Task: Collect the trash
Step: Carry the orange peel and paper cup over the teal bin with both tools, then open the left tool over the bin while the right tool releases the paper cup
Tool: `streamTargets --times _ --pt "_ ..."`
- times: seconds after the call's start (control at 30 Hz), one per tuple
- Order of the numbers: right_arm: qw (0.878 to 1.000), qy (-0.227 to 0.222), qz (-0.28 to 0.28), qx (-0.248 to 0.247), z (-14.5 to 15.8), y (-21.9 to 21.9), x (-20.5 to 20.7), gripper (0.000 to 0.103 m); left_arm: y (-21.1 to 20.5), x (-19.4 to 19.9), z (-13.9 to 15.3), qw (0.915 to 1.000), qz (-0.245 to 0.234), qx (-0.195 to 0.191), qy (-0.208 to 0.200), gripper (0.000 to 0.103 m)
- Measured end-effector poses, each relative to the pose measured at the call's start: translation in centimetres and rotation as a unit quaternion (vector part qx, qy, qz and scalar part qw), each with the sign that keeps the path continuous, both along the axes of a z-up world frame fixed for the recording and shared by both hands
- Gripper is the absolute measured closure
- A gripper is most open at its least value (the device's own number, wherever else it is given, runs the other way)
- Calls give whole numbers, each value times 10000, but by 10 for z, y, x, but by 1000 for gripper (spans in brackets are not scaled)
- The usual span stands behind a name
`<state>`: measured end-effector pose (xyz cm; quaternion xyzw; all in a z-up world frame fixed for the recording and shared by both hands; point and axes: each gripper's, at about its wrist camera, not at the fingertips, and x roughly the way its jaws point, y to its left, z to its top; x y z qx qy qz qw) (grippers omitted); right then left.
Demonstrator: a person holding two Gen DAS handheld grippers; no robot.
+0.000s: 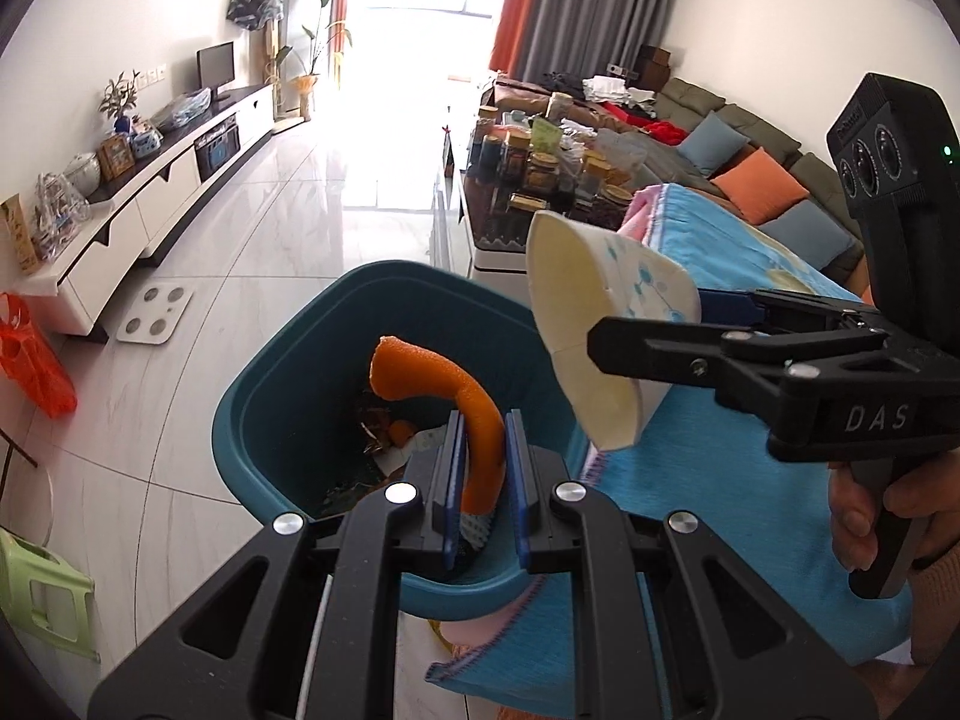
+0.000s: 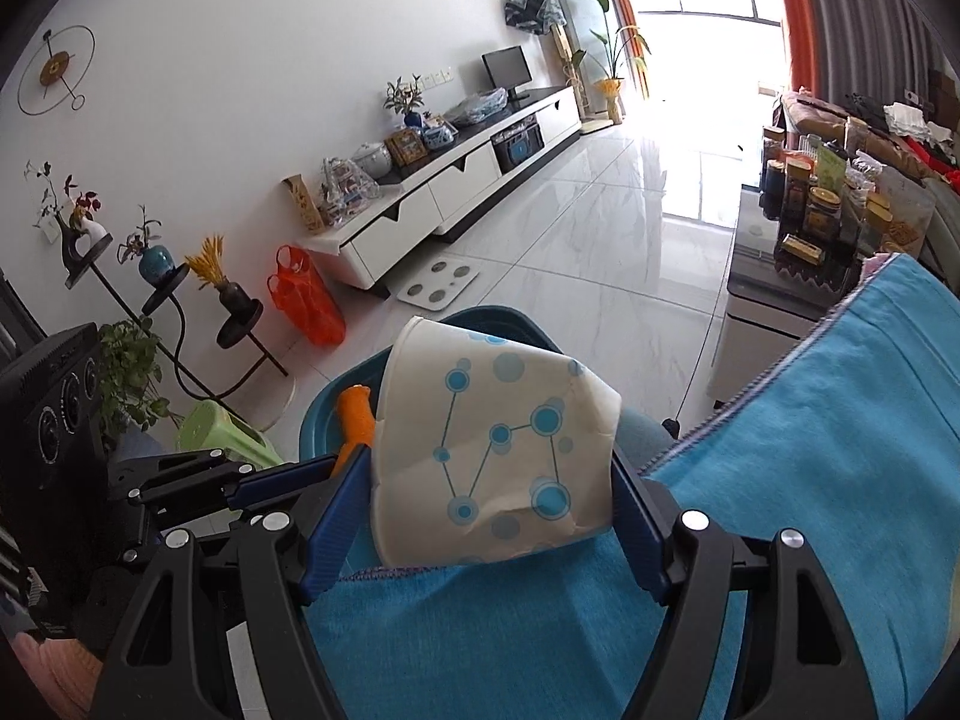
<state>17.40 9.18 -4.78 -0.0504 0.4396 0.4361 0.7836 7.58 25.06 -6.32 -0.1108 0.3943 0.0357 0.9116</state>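
Observation:
My left gripper (image 1: 483,468) is shut on a curved strip of orange peel (image 1: 462,408) and holds it over the open teal trash bin (image 1: 288,384). The peel also shows in the right wrist view (image 2: 355,414). The bin holds scraps of trash (image 1: 390,438). My right gripper (image 2: 489,498) is shut on a crushed white paper cup (image 2: 498,456) with blue dots, held at the table edge beside the bin (image 2: 324,420). In the left wrist view the cup (image 1: 600,324) hangs just right of the bin, pinched by the right gripper (image 1: 636,342).
A blue towel (image 1: 720,480) covers the table under both grippers. A cluttered coffee table (image 1: 540,180) and sofa (image 1: 750,156) lie beyond. A white TV cabinet (image 2: 456,180), a scale (image 2: 438,288), an orange bag (image 2: 306,300) and a green stool (image 2: 222,432) stand on the tiled floor.

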Motion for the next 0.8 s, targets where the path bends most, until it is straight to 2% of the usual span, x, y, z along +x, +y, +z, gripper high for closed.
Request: streamTargets --times 0.3,0.4,0.5,0.53,0.6,0.8 --pt "9991 402 0 -94 -14 18 15 30 24 16 -21 9994 236 -162 179 89" --pt "9989 456 -54 -110 -17 22 17 24 27 21 -29 9993 239 -164 237 88" --pt "9987 499 -79 -71 -17 21 18 24 30 25 -35 9989 278 -205 303 88" --pt "9987 495 -86 -51 -16 20 17 24 31 25 -37 9988 289 -229 317 87" --pt "9987 507 -90 5 -15 16 17 24 32 27 -38 9986 318 -287 315 76" --pt "9984 517 -143 200 -10 -11 12 24 28 20 -34 9990 329 -227 216 72"
